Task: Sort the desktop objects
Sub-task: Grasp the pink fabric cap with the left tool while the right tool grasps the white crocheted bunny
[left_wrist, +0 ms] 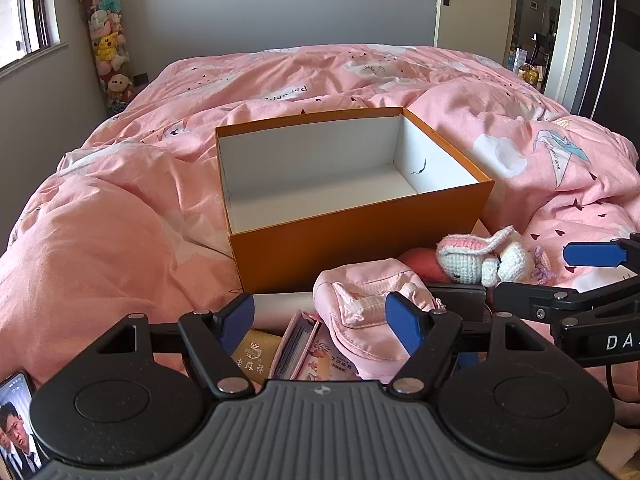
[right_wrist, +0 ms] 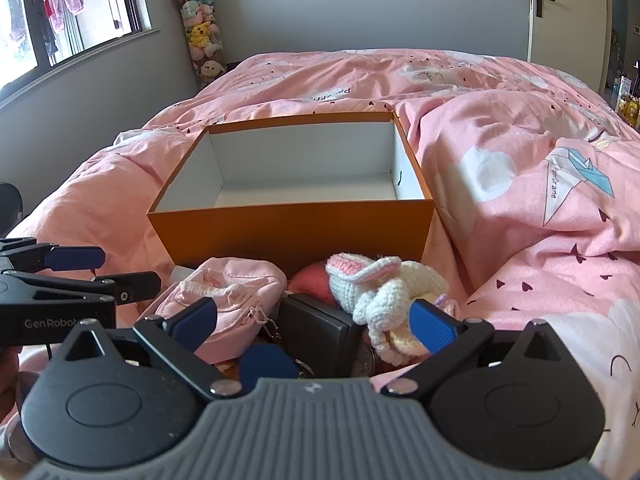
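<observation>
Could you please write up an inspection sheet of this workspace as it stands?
Surface: bed with a rumpled pink duvet.
Job's things: open orange box, nothing seen inside; in front of it a pink pouch, crocheted bunny, black case, card holder.
Clutter: phone with its screen lit, at the left edge.
Grippers: left gripper and right gripper both open, holding nothing.
Cables: nothing seen.
Surroundings: window, stacked plush toys, door.
</observation>
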`<action>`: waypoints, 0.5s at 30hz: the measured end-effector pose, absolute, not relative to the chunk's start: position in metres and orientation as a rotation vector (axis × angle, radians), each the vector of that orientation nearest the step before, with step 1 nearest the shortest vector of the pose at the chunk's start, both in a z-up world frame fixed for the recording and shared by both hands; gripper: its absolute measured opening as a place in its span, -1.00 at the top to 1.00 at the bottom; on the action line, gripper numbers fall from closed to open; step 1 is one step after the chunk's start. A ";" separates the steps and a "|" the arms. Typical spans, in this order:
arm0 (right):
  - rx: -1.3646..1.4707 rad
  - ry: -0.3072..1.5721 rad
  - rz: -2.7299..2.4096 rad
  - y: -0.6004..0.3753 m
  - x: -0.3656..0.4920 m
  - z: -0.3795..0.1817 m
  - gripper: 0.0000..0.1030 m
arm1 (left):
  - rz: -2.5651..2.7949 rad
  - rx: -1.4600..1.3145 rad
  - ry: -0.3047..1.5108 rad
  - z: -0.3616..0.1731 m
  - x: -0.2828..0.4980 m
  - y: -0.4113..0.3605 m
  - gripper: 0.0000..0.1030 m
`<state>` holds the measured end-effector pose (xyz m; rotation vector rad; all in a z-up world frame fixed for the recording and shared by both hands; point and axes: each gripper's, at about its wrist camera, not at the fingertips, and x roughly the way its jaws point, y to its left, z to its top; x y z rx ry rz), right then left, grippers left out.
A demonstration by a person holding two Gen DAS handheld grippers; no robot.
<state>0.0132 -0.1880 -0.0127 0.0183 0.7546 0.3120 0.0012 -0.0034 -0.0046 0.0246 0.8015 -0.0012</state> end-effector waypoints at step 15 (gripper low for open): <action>-0.005 0.777 0.290 -0.186 0.015 -0.018 -0.99 | 0.015 0.001 0.830 -0.009 0.003 0.000 -0.66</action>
